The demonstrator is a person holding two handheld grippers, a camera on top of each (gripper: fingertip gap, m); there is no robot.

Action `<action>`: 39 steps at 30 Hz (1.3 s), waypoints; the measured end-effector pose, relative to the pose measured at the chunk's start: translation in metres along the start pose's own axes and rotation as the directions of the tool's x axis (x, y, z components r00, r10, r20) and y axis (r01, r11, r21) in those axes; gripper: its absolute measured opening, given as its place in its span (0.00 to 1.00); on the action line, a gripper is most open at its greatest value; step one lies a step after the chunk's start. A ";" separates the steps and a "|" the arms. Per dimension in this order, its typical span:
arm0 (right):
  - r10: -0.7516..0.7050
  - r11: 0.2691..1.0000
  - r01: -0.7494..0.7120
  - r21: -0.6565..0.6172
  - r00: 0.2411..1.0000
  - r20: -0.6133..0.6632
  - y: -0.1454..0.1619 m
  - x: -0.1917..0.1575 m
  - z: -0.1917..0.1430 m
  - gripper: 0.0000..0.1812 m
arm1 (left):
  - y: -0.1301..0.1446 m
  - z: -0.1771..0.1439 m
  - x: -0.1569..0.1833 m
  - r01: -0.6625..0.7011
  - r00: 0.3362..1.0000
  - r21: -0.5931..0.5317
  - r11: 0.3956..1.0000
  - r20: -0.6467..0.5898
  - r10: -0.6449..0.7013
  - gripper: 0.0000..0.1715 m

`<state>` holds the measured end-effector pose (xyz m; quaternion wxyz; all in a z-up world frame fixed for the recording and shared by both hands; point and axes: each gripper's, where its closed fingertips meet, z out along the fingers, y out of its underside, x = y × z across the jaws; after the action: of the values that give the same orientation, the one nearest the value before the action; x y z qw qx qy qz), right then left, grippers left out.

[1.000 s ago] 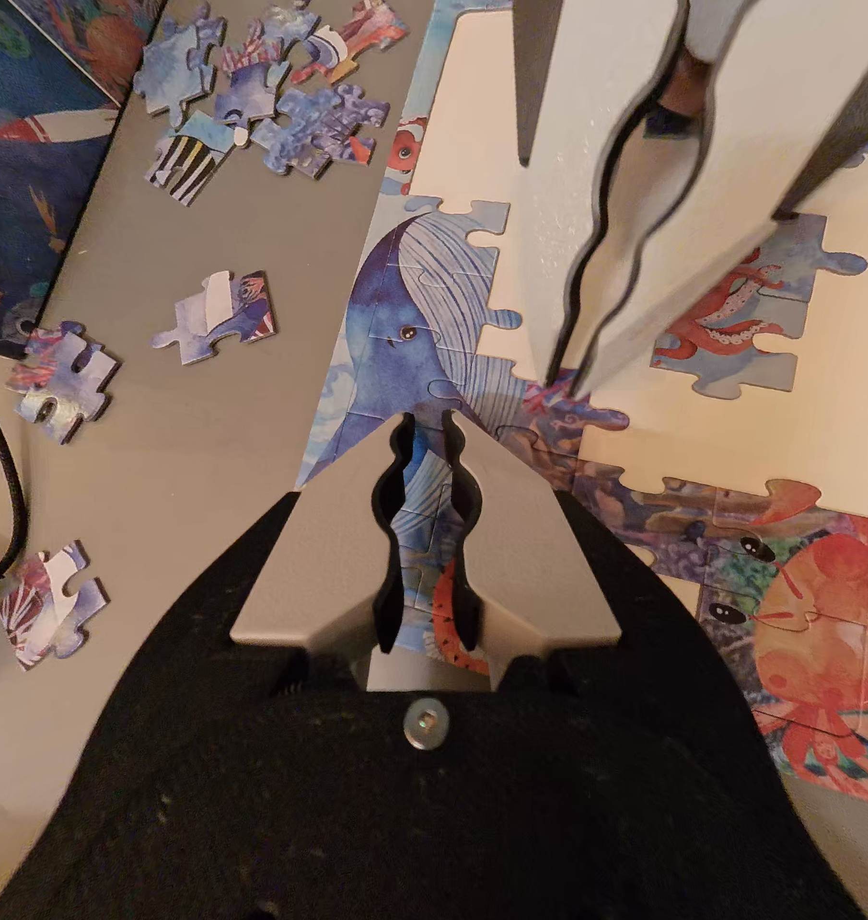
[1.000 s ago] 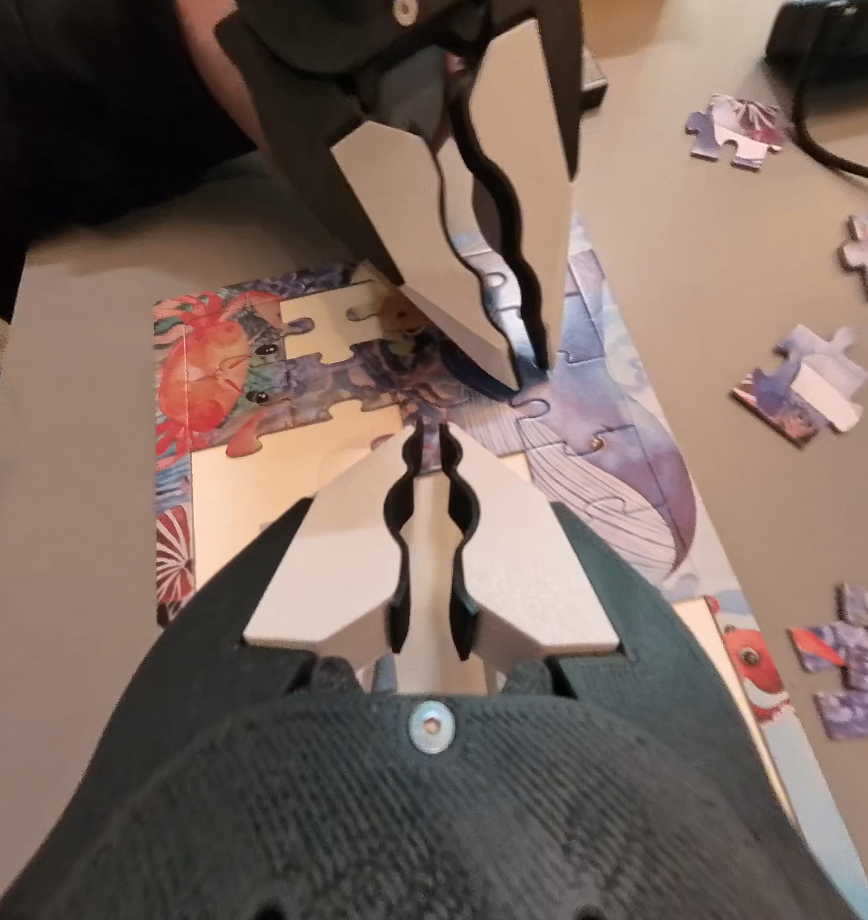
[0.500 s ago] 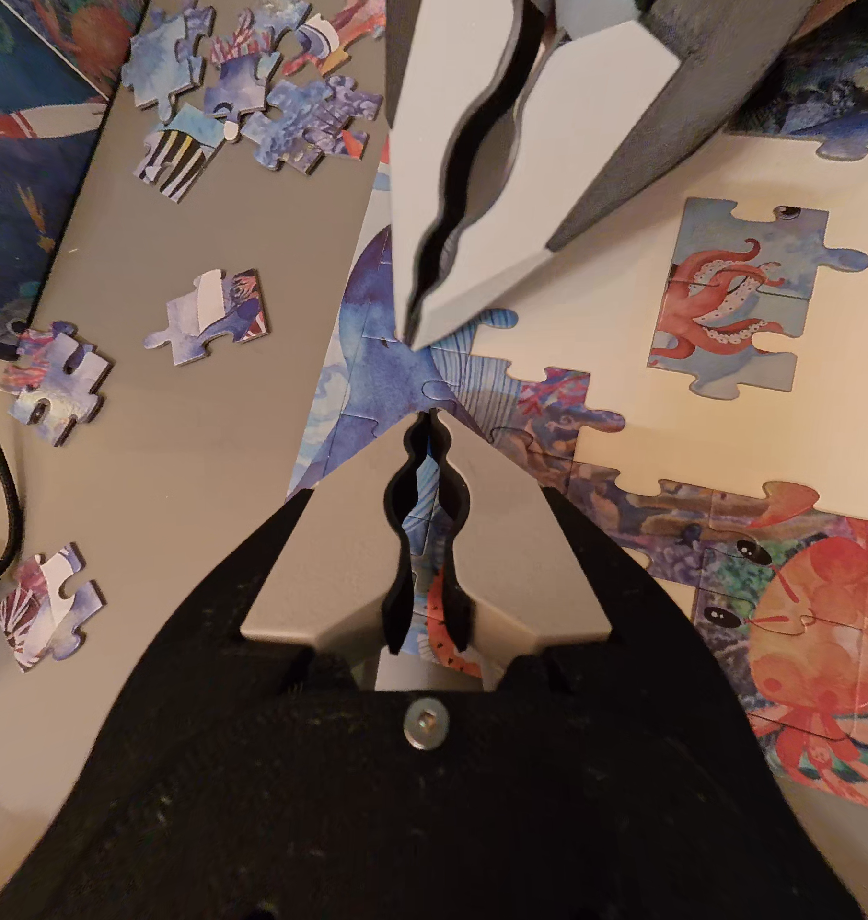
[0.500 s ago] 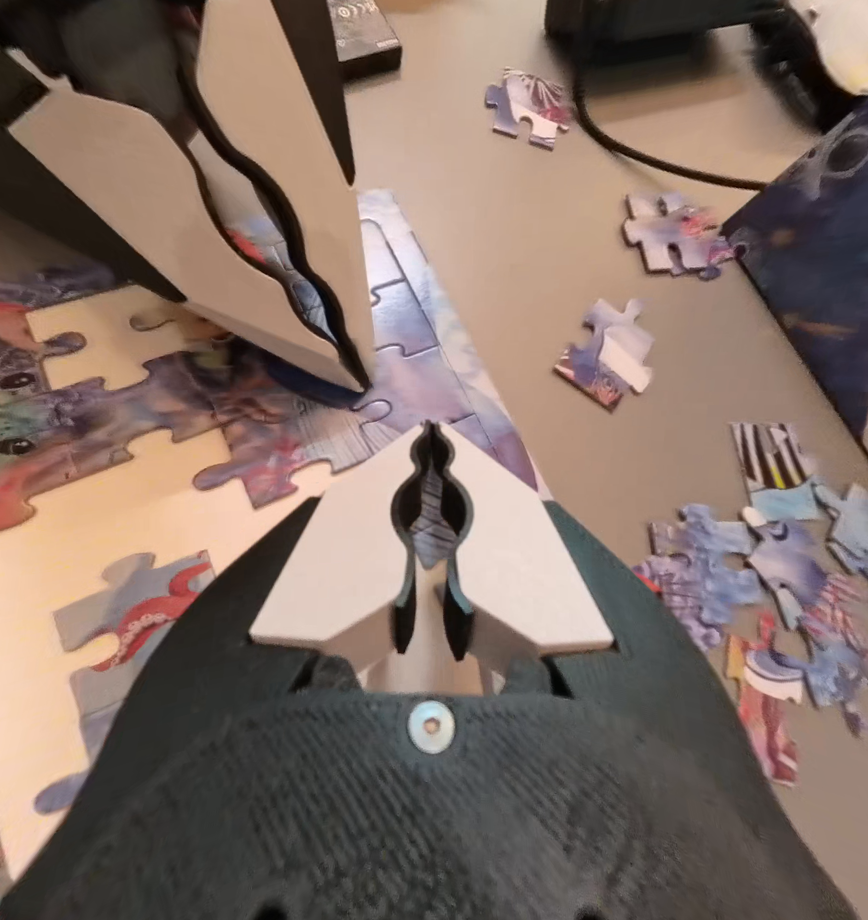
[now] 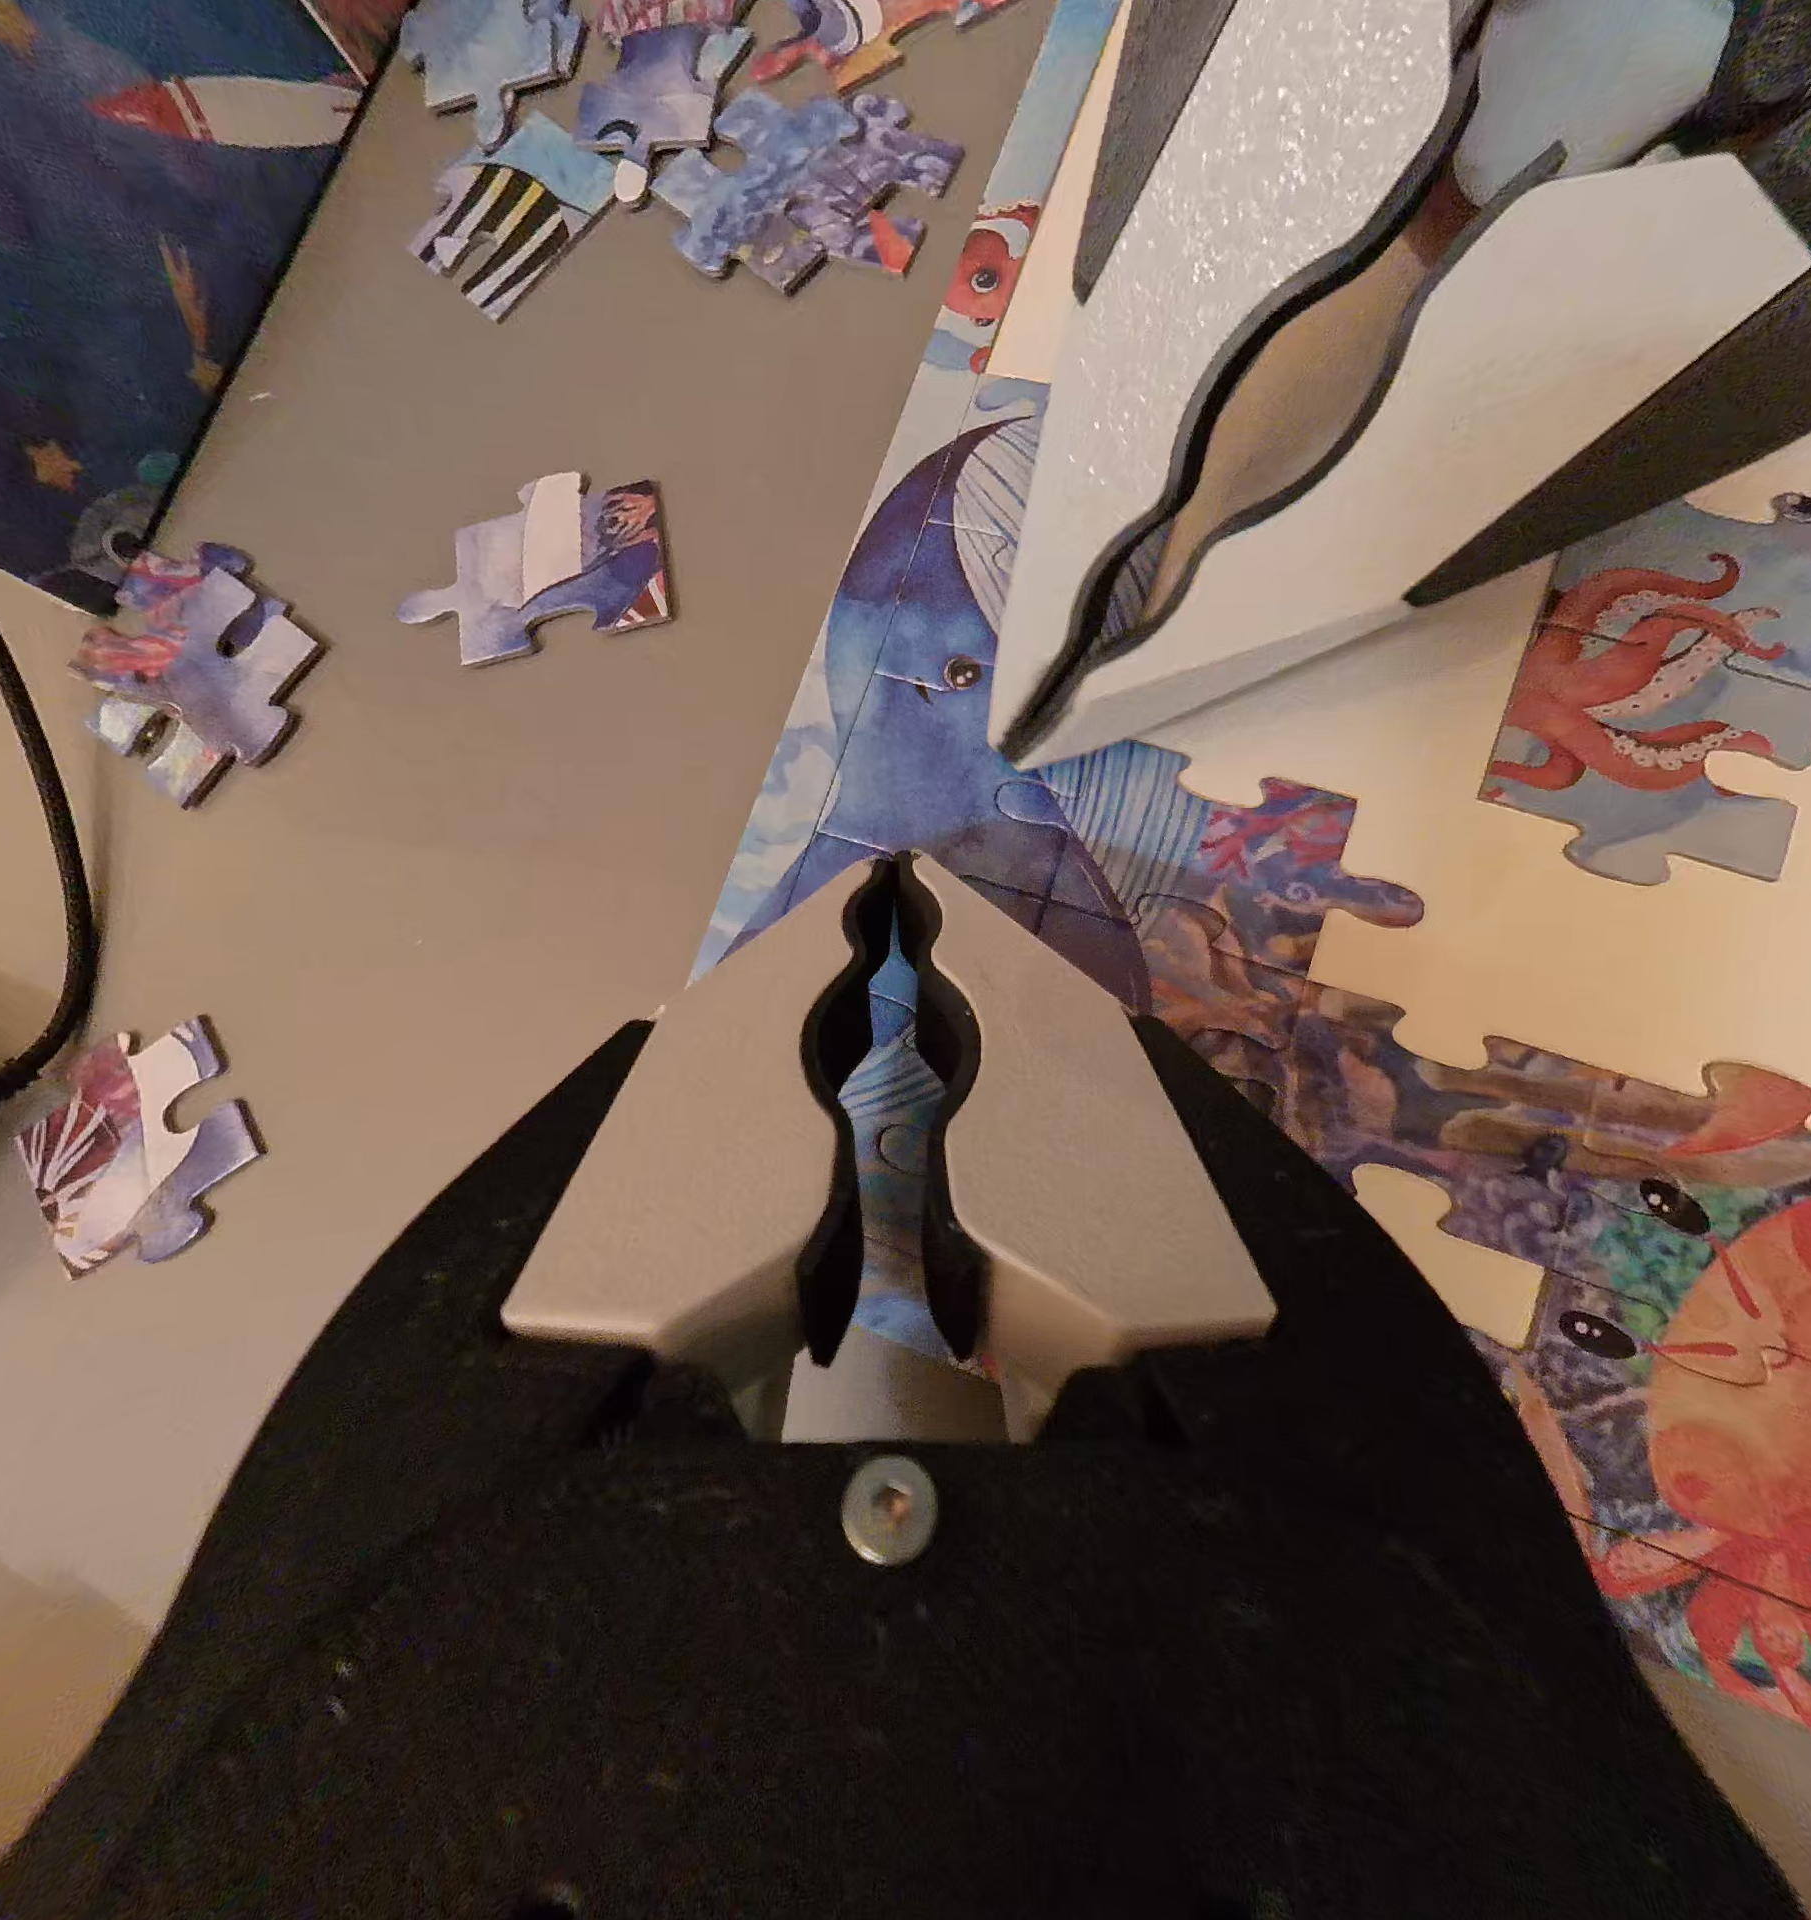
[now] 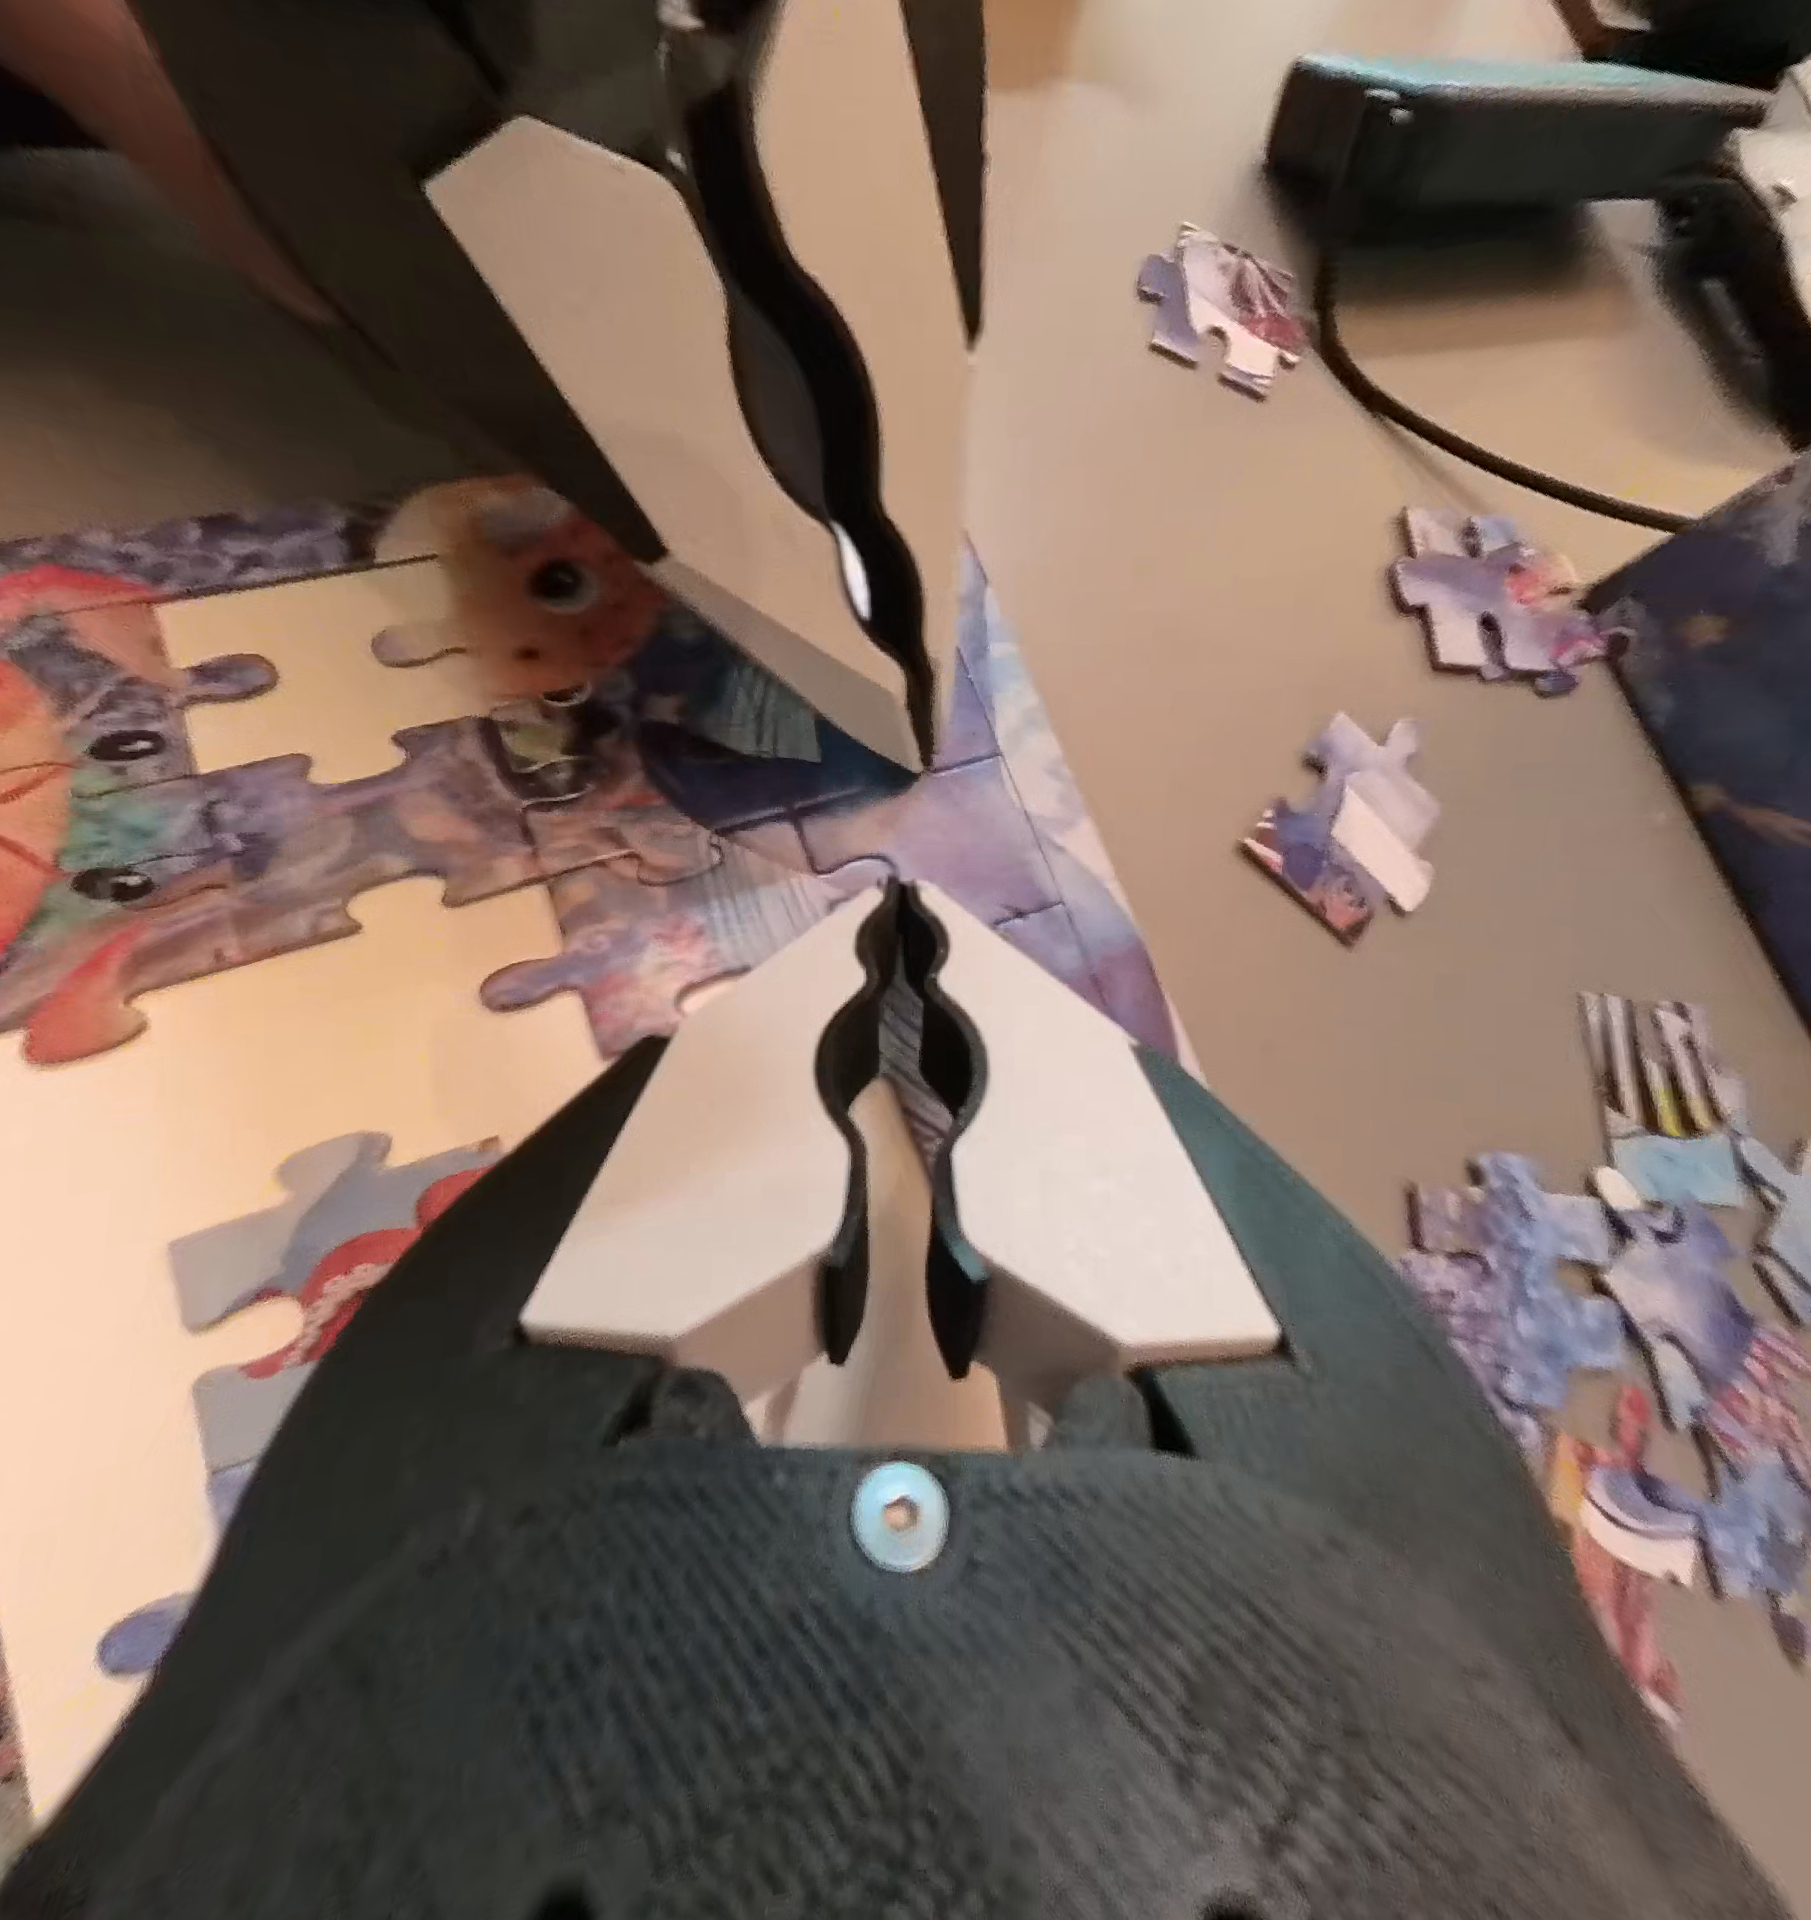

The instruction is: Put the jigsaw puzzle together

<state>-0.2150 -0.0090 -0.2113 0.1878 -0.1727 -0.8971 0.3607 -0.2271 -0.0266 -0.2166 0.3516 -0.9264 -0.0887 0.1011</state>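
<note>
1. The puzzle [image 5: 911,727] lies flat on the grey table [image 5: 465,883]. It is only partly done, with the blue whale [image 5: 880,665] along one edge and bare cream board [image 5: 1503,935] in the middle.
2. The left gripper [image 5: 899,860] is over the whale part. Its fingers [image 5: 735,1132] are together at the tips and hold nothing.
3. The right gripper [image 6: 899,885] is over the puzzle too, tips close to the left gripper's tips. Its fingers [image 6: 1067,1174] are together and hold nothing.
4. Only the left view shows the octopus bit [image 5: 1649,686] clearly, sitting alone on the cream board. It also shows the big orange crab [image 5: 1774,1382] in the corner.
5. Only the right view shows a dark box [image 6: 1503,135] at the far end of the table. This view is blurry.
6. Both views show loose pieces: a pile [image 5: 672,156] near a dark blue picture board [image 5: 80,260], and single ones [image 5: 548,566] spread out on the table. A black cable [image 5: 49,779] curls near them.
7. The whale's body runs long along the puzzle's edge nearest the loose pieces.
</note>
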 end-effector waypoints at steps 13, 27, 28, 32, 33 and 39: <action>0.139 0.990 -0.136 0.047 0.986 -0.087 0.000 0.031 -0.007 0.00 | -0.008 0.002 0.006 0.019 0.999 0.034 0.999 -0.027 -0.018 0.00; 0.291 0.957 -0.291 -0.018 0.956 0.045 0.039 0.055 -0.042 0.00 | -0.004 -0.030 -0.008 0.137 0.985 0.117 0.984 -0.120 -0.123 0.00; 0.306 0.951 -0.309 0.030 0.949 0.075 0.028 0.051 -0.040 0.00 | -0.017 -0.034 -0.005 0.143 0.984 0.184 0.972 -0.135 -0.119 0.00; 0.225 0.970 -0.232 0.072 0.970 0.091 0.001 0.024 -0.021 0.00 | -0.031 -0.023 0.011 0.112 0.988 0.199 0.974 -0.125 -0.088 0.00; 0.195 0.979 -0.199 0.041 0.978 0.078 0.002 0.019 -0.014 0.00 | -0.027 -0.016 0.012 0.086 0.992 0.163 0.983 -0.101 -0.070 0.00; 0.144 0.989 -0.140 -0.052 0.987 0.074 0.019 0.014 -0.013 0.00 | 0.001 -0.004 0.014 0.053 0.994 0.014 0.999 -0.101 -0.051 0.00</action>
<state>-0.2178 0.0175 -0.2127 0.1225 -0.2264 -0.8974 0.3585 -0.2129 -0.0263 -0.2161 0.3659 -0.9248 -0.0940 0.0457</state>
